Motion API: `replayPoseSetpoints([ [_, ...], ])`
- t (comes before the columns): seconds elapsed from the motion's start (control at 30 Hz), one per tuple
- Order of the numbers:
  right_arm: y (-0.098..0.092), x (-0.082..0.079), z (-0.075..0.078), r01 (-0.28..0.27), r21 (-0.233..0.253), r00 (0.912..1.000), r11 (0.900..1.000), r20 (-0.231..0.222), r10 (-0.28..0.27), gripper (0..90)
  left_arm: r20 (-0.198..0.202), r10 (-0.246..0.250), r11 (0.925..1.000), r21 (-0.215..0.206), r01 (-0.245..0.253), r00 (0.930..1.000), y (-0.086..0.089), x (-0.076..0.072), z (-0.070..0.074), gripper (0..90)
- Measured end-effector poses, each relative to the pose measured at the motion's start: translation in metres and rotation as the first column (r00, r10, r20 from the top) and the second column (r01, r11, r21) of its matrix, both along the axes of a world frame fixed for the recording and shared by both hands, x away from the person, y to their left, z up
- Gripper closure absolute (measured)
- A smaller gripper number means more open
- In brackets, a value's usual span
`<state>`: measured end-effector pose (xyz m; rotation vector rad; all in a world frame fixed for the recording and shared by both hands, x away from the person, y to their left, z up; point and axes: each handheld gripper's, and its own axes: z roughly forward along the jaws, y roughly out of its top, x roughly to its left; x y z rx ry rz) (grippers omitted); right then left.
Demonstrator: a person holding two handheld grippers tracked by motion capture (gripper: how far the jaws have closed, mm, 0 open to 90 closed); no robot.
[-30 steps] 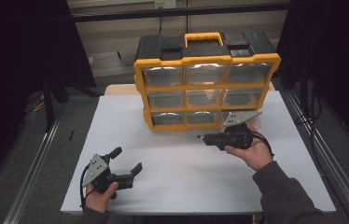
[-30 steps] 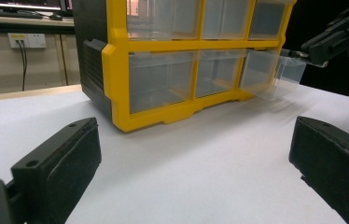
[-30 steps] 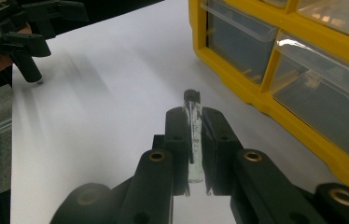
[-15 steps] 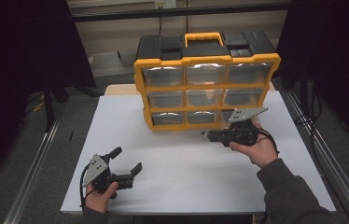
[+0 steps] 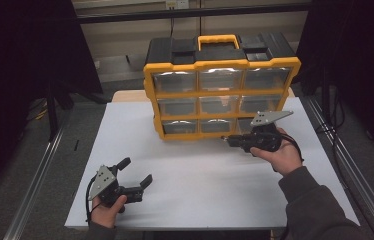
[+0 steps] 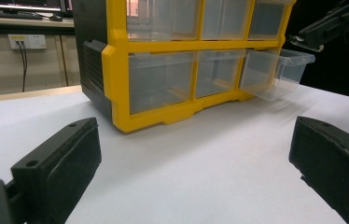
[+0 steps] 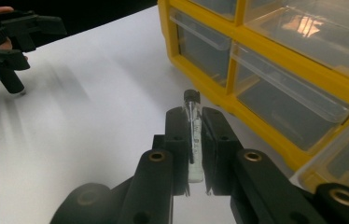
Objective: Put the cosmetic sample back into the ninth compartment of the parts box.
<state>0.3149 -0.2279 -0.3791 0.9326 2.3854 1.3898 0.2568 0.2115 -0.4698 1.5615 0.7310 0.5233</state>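
Observation:
A yellow and black drawer organizer (image 5: 220, 95) with clear drawers stands at the back of the white table. Its bottom right drawer (image 6: 277, 70) is pulled out. My right gripper (image 5: 227, 140) hovers just in front of the bottom row, close to that open drawer (image 7: 345, 158). It is shut on a small clear vial (image 7: 192, 126) with a black cap, which pokes out past the fingertips. My left gripper (image 5: 136, 172) rests near the table's front left corner. Its jaws are wide open with nothing between them, and the black pads (image 6: 65, 158) frame the organizer (image 6: 163, 70).
The white tabletop (image 5: 200, 175) lies bare between the two grippers. Metal rails (image 5: 40, 175) run along both sides of the table. The organizer's other drawers are pushed in. A wall with a power socket (image 6: 27, 41) stands behind the table.
My right gripper has drifted slightly right and toward the organizer's lower right drawer with the vial in it. The left gripper has stayed put.

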Motion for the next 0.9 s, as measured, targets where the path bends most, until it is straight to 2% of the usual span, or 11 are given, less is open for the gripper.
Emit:
replayPoseSetpoints([
  [0.03,-0.001,0.001,0.0,0.003,0.001,1.0,1.0,0.002,-0.003,82.3,0.0,0.0,1.0,0.0,0.0,1.0,0.0,0.0,0.0,2.3],
  [0.07,-0.004,0.001,0.001,0.013,0.002,0.9999,1.0,-0.001,-0.013,82.3,0.009,-0.015,0.999,0.042,0.015,0.9999,0.003,0.0,0.001,2.3],
  [0.13,-0.006,0.002,0.001,0.018,0.007,0.9998,1.0,0.001,-0.018,82.3,0.01,-0.014,0.999,0.043,0.014,0.9998,0.003,0.0,0.001,2.3],
  [0.17,-0.007,0.003,0.001,0.021,0.006,0.9998,1.0,0.001,-0.021,82.4,0.008,0.001,1.0,0.005,-0.001,1.0,0.0,0.0,0.0,2.3],
  [0.9,-0.026,0.01,0.001,0.103,-0.001,0.9947,0.995,0.005,-0.103,82.3,0.003,0.008,0.9999,0.008,-0.008,1.0,0.0,0.0,0.0,2.3],
])
